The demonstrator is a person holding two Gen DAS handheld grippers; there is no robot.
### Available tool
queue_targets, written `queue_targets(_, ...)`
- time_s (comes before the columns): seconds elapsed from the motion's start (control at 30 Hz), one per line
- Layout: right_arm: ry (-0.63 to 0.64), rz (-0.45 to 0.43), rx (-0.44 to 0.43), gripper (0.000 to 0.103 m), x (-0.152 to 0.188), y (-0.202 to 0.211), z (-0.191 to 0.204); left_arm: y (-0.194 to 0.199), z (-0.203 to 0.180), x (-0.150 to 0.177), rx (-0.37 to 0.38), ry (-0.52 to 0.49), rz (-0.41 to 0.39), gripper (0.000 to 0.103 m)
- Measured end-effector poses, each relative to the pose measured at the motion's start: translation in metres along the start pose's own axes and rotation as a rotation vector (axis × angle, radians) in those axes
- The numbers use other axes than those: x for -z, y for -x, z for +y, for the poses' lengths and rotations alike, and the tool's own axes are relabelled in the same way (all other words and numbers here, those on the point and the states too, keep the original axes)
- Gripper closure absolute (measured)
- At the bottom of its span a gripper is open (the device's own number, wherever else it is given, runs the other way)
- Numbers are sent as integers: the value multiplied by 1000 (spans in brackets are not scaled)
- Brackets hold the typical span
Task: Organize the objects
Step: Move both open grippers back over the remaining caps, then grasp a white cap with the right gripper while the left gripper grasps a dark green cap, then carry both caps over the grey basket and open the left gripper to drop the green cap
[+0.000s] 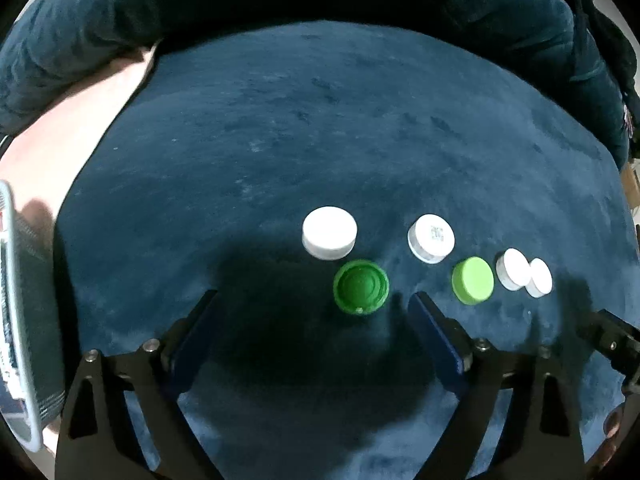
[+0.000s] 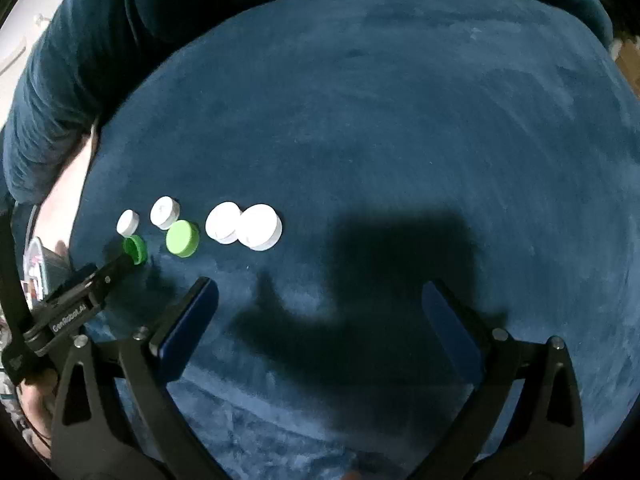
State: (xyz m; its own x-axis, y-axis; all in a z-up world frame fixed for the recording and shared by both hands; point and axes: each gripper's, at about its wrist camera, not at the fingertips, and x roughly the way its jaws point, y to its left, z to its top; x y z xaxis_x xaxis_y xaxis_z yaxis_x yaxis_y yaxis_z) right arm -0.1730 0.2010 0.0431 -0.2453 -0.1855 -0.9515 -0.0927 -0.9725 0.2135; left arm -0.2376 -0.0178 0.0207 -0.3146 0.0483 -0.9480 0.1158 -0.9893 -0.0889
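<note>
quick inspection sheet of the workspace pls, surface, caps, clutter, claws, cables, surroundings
surface: dark blue plush fabric cover, bare apart from the caps, shadows of the claws on it
job's things: six plastic bottle caps in a loose cluster; dark green cap lying open side up; light green cap top up; large white cap; white cap with printed code; two small white caps side by side
clutter: nothing seen on the cover
grippers: left claw open, nothing between its fingers, dark green cap just ahead; right claw open and empty
cables: nothing seen
surroundings: white mesh basket at left edge; blue cushions behind
</note>
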Motion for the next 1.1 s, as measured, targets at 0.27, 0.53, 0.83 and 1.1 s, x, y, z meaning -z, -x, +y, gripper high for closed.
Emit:
queue_targets(0.27, 22, 6, -19, 2, -13, -18, 6, -14, -1, -9, 39, -27, 6, 42)
queue_targets(0.53, 124, 39, 5, 25, -24, -39, 15, -10, 10, -12, 83, -21, 16, 63)
queue_targets(0.83, 231, 21, 2, 72, -13, -27, 24, 1, 20, -13, 107, 0, 33, 72)
queue_targets(1.1, 253, -4, 8, 72, 3, 2, 35, 37, 32, -5, 109, 15, 2, 72)
